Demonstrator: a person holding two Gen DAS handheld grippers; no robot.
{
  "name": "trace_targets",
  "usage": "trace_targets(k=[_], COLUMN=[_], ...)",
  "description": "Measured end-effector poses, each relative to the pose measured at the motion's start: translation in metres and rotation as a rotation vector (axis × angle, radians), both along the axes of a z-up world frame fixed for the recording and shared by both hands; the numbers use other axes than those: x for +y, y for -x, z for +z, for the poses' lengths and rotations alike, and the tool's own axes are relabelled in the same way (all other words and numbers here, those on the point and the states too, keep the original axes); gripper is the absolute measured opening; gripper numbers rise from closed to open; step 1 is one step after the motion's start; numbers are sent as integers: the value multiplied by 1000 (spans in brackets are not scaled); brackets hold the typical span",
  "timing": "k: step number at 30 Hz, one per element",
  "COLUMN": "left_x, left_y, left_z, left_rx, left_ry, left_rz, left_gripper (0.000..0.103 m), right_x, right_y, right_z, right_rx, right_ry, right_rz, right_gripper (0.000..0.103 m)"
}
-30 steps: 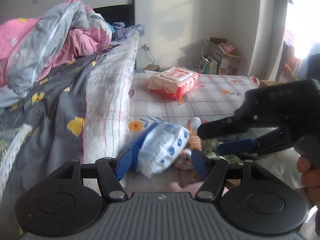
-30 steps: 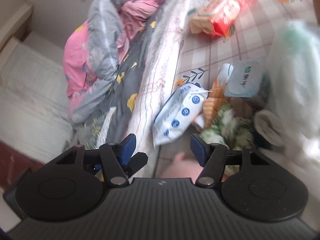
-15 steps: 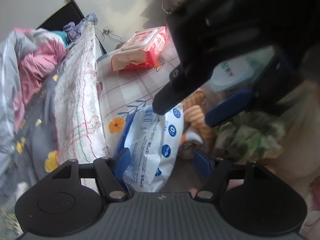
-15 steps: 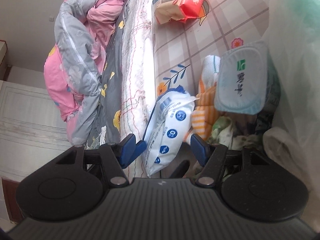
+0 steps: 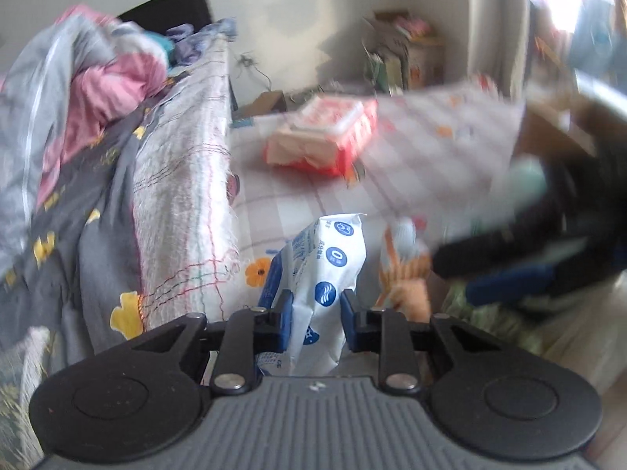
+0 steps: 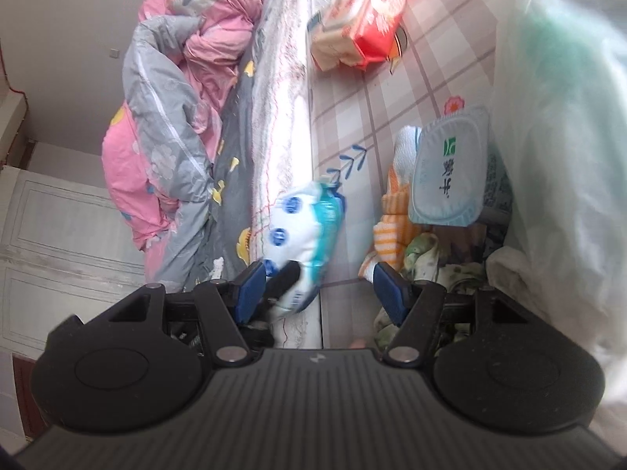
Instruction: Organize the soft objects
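Note:
My left gripper (image 5: 316, 313) is shut on a white and blue tissue pack (image 5: 321, 274), pinched at its lower part. The pack also shows in the right wrist view (image 6: 301, 235), at the mattress edge with a left finger (image 6: 284, 278) on it. My right gripper (image 6: 317, 286) is open and empty above the pile; it shows as a dark blur in the left wrist view (image 5: 529, 270). An orange striped cloth (image 6: 392, 231), a pale green wipes pack (image 6: 450, 176) and a green patterned cloth (image 6: 427, 258) lie on the checked sheet (image 6: 372, 90).
A red and white wipes pack (image 5: 321, 137) lies further along the sheet. A pink and grey duvet (image 6: 168, 117) is heaped on the bed at the left. A large white plastic bag (image 6: 556, 117) stands at the right. Boxes (image 5: 395, 51) sit by the far wall.
My left gripper has closed on the tissue pack and lifted it away from the pile. The right gripper has moved off to the right and stays open.

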State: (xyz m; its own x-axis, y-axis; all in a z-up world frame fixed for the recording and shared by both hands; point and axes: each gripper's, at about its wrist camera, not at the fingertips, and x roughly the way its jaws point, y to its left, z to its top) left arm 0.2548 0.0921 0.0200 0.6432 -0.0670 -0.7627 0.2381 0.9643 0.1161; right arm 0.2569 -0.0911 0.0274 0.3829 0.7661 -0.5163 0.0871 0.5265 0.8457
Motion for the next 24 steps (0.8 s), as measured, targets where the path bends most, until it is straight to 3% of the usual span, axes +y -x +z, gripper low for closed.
trace_targets(k=[3, 6, 9, 11, 15, 19, 24], left_x=[15, 31, 44, 49, 56, 67, 73], left_y=[10, 31, 55, 74, 108, 125, 139], left_z=[26, 40, 32, 18, -29, -62, -56], left_rx=[0, 54, 92, 95, 113, 136, 50], left_ry=[168, 445, 721, 863, 1008, 1098, 1014], left_rz=[42, 71, 86, 106, 198, 243, 271], left_gripper=[26, 25, 25, 25, 25, 25, 26], right_x=[-13, -28, -42, -47, -46, -26, -4], right_y=[9, 22, 37, 46, 61, 70, 76], right_z=[10, 19, 24, 25, 22, 14, 14], right_rx=[-26, -52, -75, -83, -98, -100, -157], right_ry=[-3, -13, -12, 1, 48, 83, 128], right_rz=[-18, -32, -47, -57, -35, 30, 70], right_gripper=[61, 61, 61, 62, 62, 62, 60])
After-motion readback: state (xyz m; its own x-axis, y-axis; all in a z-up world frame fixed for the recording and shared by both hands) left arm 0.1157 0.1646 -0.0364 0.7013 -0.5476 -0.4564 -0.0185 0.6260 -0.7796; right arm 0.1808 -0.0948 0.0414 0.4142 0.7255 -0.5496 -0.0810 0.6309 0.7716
